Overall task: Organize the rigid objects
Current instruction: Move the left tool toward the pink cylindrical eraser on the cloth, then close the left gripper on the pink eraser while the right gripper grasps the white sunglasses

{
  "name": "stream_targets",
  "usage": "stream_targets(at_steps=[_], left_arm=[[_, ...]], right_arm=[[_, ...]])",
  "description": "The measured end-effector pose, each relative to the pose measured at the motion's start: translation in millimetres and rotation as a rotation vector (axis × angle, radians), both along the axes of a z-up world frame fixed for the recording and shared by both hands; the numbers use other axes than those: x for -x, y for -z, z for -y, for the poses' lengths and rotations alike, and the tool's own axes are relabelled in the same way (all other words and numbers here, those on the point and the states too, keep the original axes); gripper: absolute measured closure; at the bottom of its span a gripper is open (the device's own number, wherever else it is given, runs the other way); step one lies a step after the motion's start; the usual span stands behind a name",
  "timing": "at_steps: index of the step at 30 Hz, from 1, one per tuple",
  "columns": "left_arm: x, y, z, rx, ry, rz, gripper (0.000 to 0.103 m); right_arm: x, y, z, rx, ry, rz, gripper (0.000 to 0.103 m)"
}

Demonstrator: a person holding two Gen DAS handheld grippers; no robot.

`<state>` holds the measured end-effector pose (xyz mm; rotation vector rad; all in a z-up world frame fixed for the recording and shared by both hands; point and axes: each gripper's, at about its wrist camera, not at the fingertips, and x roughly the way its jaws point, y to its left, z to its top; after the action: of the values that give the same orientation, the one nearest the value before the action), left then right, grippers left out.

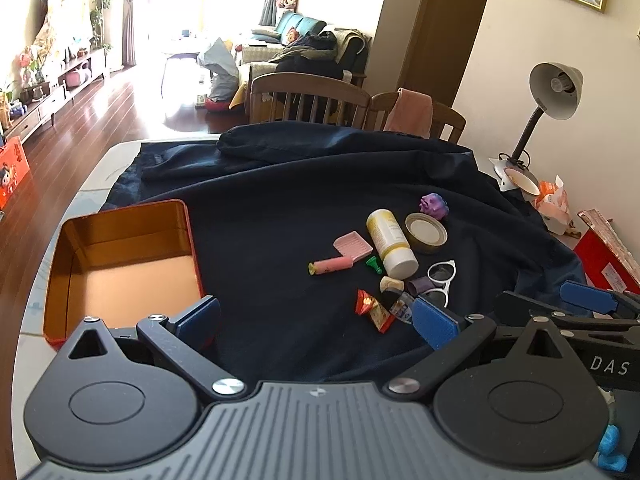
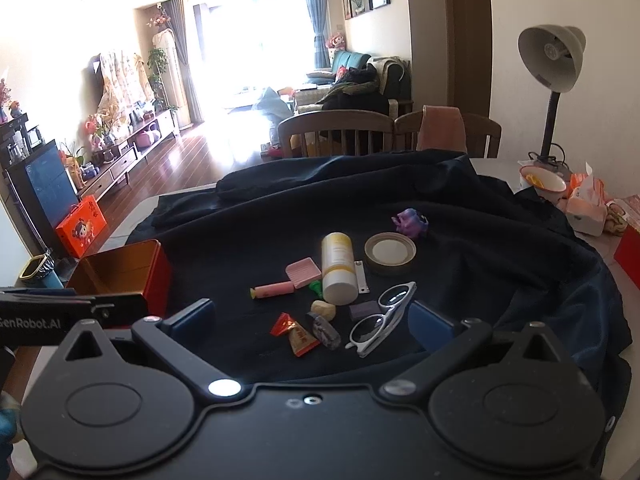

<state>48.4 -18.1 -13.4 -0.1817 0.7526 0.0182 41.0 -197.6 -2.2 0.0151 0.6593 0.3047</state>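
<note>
Both sets of jaws stand wide and empty above a counter draped in dark blue cloth [image 1: 304,208], the left gripper [image 1: 316,322] and the right gripper [image 2: 310,320] held side by side at its near edge. An open red tin box [image 1: 120,268], gold inside and with nothing in it, sits on the cloth in front of the left gripper's left finger. Well to the right of the box lies a loose cluster of small things around a white bottle [image 1: 390,242] on its side. A pink comb [image 1: 340,254] lies just left of the bottle, a small green piece [image 1: 374,264] at its cap end, and a round tape roll [image 1: 426,232] just right of it, with a purple toy figure [image 1: 434,206] beyond the roll. White-framed sunglasses [image 2: 382,314] rest nearer the grippers, right of the bottle's cap, beside a small purple block [image 2: 362,311]. A red and gold candy wrapper [image 2: 294,332], a pale stone-like lump [image 2: 324,309] and a dark wrapped piece [image 2: 326,331] lie closest to the jaws. A grey desk lamp [image 2: 550,64] stands at the counter's far right corner, a bowl [image 2: 542,180] at its base.
</note>
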Motion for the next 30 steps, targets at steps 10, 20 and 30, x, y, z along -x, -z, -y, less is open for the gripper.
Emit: stream_targets(at_steps=[10,20,30], left_arm=[[-37,8,10,-0.035,-0.04,-0.029,0.0],[-83,38,17,-0.056,-0.045,-0.069,0.0],[-124,74,24,-0.104,-0.08,-0.1,0.0]], right_arm=[[-42,12,28,0.016,-0.004,0.019,0.001],[-96,37,59,0.08,-0.022,-0.026,0.004],[-136,75,59,0.11,-0.1,-0.156,0.02]])
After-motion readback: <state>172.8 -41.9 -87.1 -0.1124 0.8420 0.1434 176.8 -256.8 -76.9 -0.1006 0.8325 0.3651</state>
